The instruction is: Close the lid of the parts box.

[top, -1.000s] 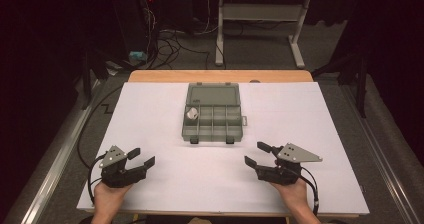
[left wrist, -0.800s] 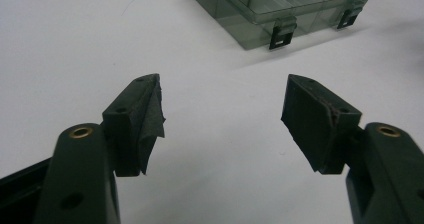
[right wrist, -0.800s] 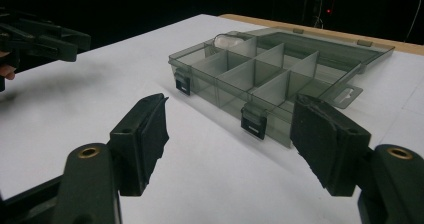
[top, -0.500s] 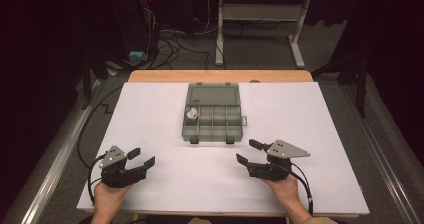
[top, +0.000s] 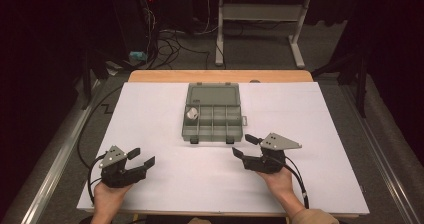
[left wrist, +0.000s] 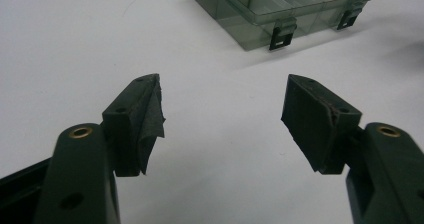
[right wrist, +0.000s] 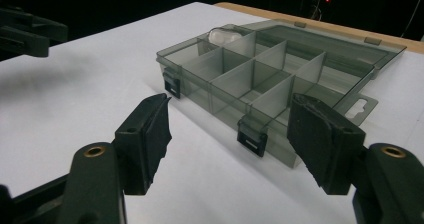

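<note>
A grey-green clear compartment box point(top: 214, 121) lies in the middle of the white table with its lid point(top: 213, 93) flat behind it. A small pale object point(top: 192, 114) sits in its back left compartment. My right gripper point(top: 244, 146) stands open just off the box's front right corner, pointing at it. Its jaws have just been closing a little, with nothing between them. In the right gripper view the box point(right wrist: 270, 69) and its front latches point(right wrist: 251, 138) lie close ahead of my right gripper point(right wrist: 230, 104). My left gripper point(top: 141, 157) rests open at the front left, well short of the box point(left wrist: 280, 9).
White paper point(top: 150, 114) covers the table, with a wooden strip point(top: 220, 76) along the far edge. Cables point(top: 85, 149) trail off the left side. A metal stand point(top: 260, 24) and wiring stand on the dark floor beyond.
My right gripper has moved left, closer to the box's front right corner. The left gripper has stayed where it was.
</note>
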### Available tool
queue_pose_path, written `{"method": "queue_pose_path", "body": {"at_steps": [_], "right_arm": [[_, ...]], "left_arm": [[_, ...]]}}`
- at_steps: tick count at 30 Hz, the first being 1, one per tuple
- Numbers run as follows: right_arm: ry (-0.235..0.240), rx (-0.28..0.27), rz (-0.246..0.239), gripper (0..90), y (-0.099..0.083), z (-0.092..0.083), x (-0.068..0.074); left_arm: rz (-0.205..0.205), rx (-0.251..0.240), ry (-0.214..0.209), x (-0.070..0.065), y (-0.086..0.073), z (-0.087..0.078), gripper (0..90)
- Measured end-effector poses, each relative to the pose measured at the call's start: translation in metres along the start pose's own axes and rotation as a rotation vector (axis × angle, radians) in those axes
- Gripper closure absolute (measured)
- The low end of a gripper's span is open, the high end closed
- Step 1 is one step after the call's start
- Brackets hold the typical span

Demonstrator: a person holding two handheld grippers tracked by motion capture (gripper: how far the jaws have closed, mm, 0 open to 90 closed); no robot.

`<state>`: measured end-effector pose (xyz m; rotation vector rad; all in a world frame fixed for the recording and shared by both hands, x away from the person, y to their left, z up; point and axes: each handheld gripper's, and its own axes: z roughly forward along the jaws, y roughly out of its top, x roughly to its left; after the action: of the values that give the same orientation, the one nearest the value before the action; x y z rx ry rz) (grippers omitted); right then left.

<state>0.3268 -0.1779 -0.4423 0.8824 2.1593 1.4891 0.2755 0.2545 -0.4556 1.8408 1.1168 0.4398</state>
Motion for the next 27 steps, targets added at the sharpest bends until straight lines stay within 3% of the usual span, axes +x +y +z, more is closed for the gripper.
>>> {"method": "queue_pose_path", "body": {"at_steps": [6, 13, 27], "right_arm": [[-0.029, 0.006, 0.021, 34.2, 0.004, 0.006, -0.009], [-0.047, 0.082, 0.090, 39.3, 0.011, 0.016, -0.018], [-0.106, 0.175, 0.109, 43.2, 0.029, 0.034, -0.032]], "left_arm": [[0.000, 0.001, -0.001, 0.000, 0.000, 0.000, 33.0], [-0.002, 0.000, -0.001, 0.001, 0.000, 0.000, 32.9], [0.001, 0.000, -0.001, 0.000, 0.000, 0.000, 32.8]]}}
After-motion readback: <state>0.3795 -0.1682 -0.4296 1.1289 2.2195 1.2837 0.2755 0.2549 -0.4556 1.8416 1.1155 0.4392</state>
